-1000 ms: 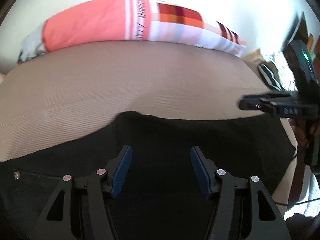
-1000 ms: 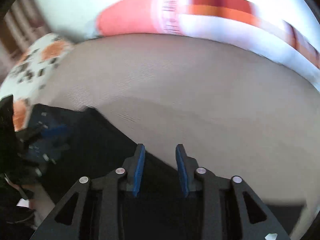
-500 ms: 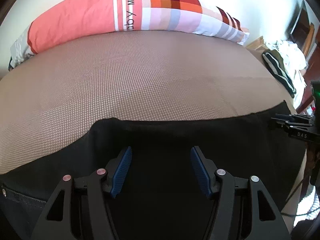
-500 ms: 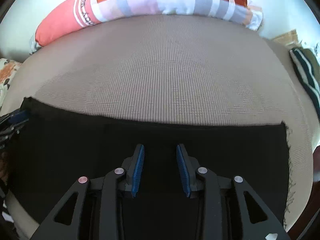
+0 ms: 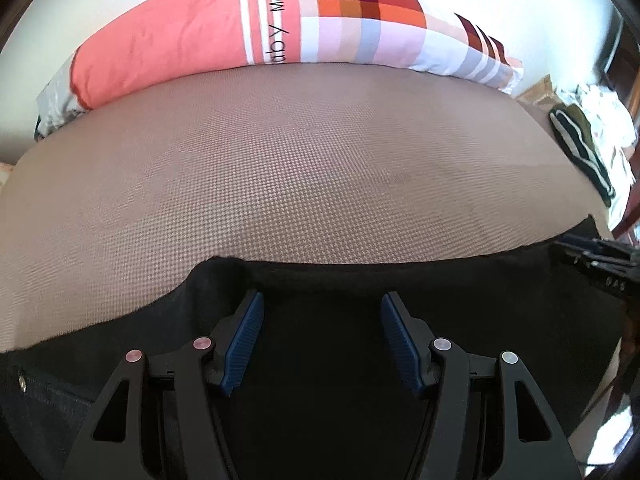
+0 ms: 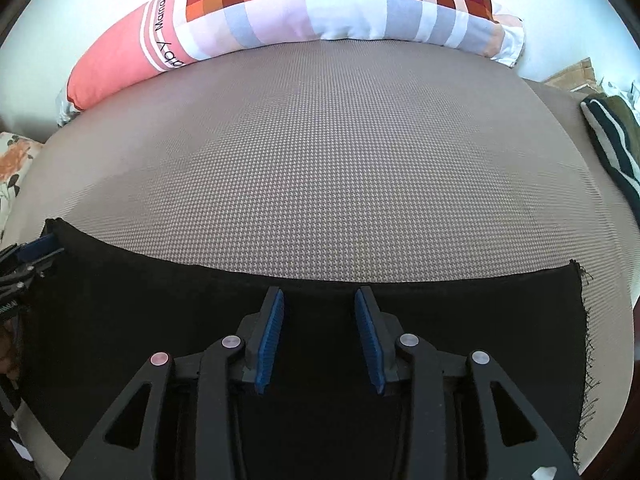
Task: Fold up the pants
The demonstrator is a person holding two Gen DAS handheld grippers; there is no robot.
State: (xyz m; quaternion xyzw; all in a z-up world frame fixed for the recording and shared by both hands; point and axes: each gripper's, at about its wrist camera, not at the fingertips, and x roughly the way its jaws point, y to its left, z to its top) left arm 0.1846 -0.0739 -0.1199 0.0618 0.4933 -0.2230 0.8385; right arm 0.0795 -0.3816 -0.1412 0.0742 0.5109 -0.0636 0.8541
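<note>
Pants (image 6: 160, 320) lie across the bed's (image 6: 340, 160) 6 o'clock edge; a pillow (image 6: 320, 12) lies at 12, folded clothes (image 6: 612, 140) at 3.

Your left gripper (image 5: 322, 338) hangs with jaws apart over the black pants (image 5: 340, 280), spread on the brown mattress (image 5: 280, 168); a patterned bolster (image 5: 280, 28) lies beyond, your right gripper (image 5: 600, 264) at right.
</note>
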